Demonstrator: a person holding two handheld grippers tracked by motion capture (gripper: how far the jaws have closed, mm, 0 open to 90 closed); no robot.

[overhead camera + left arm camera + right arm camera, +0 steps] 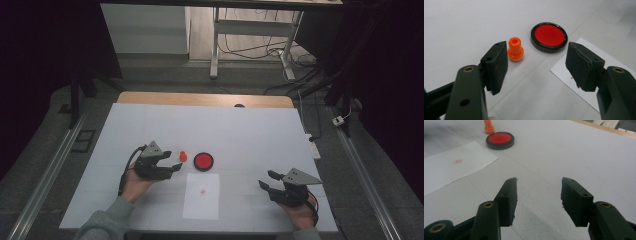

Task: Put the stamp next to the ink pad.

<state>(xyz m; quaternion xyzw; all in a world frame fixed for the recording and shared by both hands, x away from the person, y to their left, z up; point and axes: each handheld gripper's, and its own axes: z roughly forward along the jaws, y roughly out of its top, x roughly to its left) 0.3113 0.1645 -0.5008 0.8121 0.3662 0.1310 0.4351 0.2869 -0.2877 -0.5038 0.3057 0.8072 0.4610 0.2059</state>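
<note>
The small orange stamp (pixel 515 49) stands upright on the white table (pixel 240 130), a little plastic piece with a round flared base, a narrower stem above it and a hole in its top. It sits just left of the ink pad (pixel 549 36), a shallow round black tin with a bright red inside, the two close but not touching. The left gripper (pixel 176 166) is just left of the stamp, its jaws spread wide with nothing between them, the pads clear of the orange piece. Near of the ink pad lies a white sheet of paper (pixel 201 195) bearing a small red mark at its middle. Far off to the right, the right gripper (pixel 267 179) rests low over the table, jaws apart and empty.
</note>
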